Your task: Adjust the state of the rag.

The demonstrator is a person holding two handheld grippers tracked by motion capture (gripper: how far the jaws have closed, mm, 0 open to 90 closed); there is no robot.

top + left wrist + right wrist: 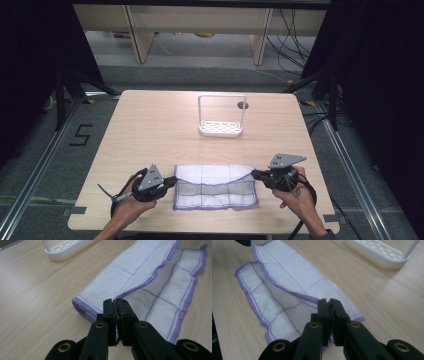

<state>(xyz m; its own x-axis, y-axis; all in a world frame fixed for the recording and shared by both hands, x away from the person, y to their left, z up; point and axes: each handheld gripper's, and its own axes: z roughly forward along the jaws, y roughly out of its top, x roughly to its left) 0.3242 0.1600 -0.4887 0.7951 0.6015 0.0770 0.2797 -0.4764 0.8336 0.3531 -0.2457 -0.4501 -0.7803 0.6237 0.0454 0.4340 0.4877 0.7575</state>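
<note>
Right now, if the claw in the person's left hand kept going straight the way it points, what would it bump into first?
The left claw is already shut on the near-left edge of the white cloth with purple trim. Straight on, it would plough along that cloth toward the right claw, though depth is hard to judge.

White rack (pixel 220 126) at table's (pixel 150 125) far middle, grommet hole (pixel 243 105) just beside it

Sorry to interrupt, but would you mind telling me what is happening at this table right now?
A person is folding a white cloth with purple stitched edges on the light wooden table. The left gripper and the right gripper are each shut on an end of the cloth's far edge, which is folded partway over toward the person. A white plastic rack with a wire hoop stands untouched farther back.
</note>
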